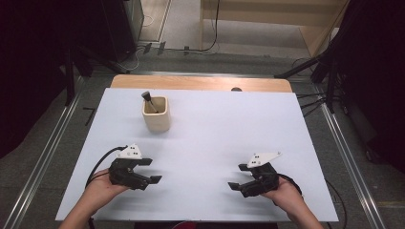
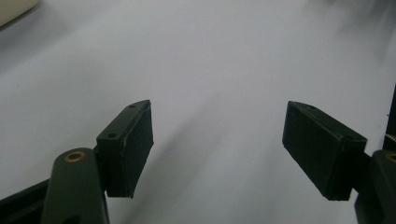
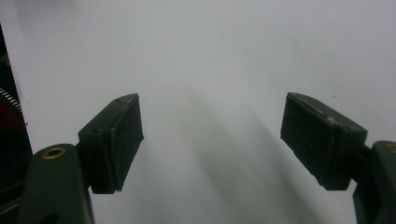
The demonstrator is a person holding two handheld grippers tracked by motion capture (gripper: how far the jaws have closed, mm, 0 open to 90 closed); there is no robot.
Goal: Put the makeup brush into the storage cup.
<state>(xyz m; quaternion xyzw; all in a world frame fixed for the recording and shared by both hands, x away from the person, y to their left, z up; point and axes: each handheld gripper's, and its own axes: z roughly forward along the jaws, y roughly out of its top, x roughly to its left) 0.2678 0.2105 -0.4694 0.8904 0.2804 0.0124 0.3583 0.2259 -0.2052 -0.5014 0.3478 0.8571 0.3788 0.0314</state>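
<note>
Your left tool (image 1: 152,170) sits low over the near left part of the white bench (image 1: 215,129), its jaws spread wide with nothing but bare bench between them. Your right tool (image 1: 238,176) hovers over the near right part, well apart from the left one, and its jaws stand just as wide and hold nothing.

The cup (image 1: 156,113) stands upright toward the far left of the bench, beyond your left tool and a little to its right, well clear of both tools. A dark-tipped stick (image 1: 148,101) leans inside it, its head poking above the rim at the far left corner. In the left gripper view, a pale edge of the cup (image 2: 14,11) shows at the top left corner, far off the jaws.
</note>
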